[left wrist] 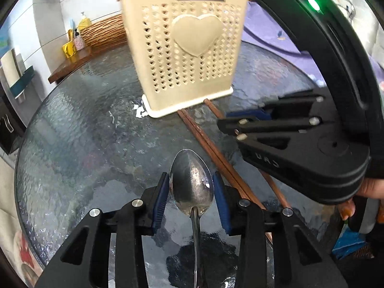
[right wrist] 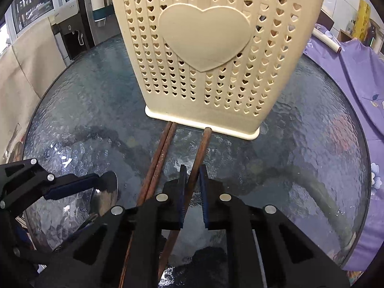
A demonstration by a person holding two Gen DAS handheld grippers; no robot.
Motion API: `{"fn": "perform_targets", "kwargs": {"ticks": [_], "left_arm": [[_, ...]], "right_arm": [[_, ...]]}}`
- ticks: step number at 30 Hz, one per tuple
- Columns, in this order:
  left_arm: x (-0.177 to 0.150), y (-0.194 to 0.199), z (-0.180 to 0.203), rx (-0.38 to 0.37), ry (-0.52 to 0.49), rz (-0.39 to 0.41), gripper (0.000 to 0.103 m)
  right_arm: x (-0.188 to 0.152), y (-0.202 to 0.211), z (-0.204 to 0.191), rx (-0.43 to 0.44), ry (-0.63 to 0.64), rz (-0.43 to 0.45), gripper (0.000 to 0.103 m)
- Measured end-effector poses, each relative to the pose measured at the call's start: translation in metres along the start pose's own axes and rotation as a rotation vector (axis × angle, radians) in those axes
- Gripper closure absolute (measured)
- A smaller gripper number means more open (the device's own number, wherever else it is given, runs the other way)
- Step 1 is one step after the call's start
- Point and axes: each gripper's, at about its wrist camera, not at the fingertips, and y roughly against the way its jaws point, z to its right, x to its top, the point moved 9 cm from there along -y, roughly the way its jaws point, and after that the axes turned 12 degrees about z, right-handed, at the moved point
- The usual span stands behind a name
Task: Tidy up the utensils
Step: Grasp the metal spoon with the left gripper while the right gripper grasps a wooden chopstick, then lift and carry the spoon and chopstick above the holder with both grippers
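A: Where's the spoon (left wrist: 192, 182)?
B: On the glass table (left wrist: 84, 144), bowl up, pointing toward the holder (left wrist: 184, 48). Bowl sits between the left gripper (left wrist: 192, 189) pads (left wrist: 160, 201), handle runs back under the gripper body.
A: Clamped?
B: No. Jaws spread, pads flank the bowl at both sides. Close to the rim, maybe brushing it; can't tell for sure.
A: Chopsticks (right wrist: 158, 158)?
B: Three brown sticks flat on the glass. Two lie side by side, touching; the third chopstick (right wrist: 199, 158) is apart, to their right in the right wrist view. Far tips of all three reach the holder's base lip.
A: Right gripper (right wrist: 193, 187)?
B: Straddling that single stick. Blue pads (right wrist: 204, 192) nearly together, narrow gap, stick passing through it. The left pad looks against the stick; contact on the other side isn't clear. I'd say almost pinched, not confirmed.
A: Holder?
B: Cream plastic, heart cutouts, big raised heart on the front, label plate near the top rim. Upright near the far middle of the table. Insides not visible from either camera.
A: Grippers relative to each other?
B: Left one with the spoon sits just left of the stick pair; right one comes in from the other side. Near each other, not touching. Green LED (left wrist: 313, 3) lit on the right unit's housing.
A: Surroundings?
B: Round textured glass top. Purple cloth (right wrist: 355, 76) off the right edge, wicker basket (left wrist: 105, 31) and bottles (left wrist: 82, 22) on a wooden shelf (left wrist: 69, 64) behind left.
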Motion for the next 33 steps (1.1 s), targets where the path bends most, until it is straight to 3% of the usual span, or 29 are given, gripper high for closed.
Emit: {"fn": "perform_targets", "kwargs": {"ticks": [11,16,23,33], "left_arm": [[0.040,0.022,-0.019,0.003,0.085,0.116,0.067],[0.059,0.038,-0.029,-0.010,0.137,0.182,0.067],[0.081,0.061,-0.030,-0.016,0.165,0.261,0.068],[0.101,0.084,-0.020,-0.022,0.144,0.337,0.068]], "right_arm": [[0.013,0.028,0.010,0.160,-0.139,0.098,0.095],[0.032,0.060,0.015,0.267,-0.200,0.198,0.096],[0.050,0.116,0.010,0.358,-0.180,0.352,0.096],[0.062,0.161,0.018,0.385,-0.167,0.452,0.096]]}}
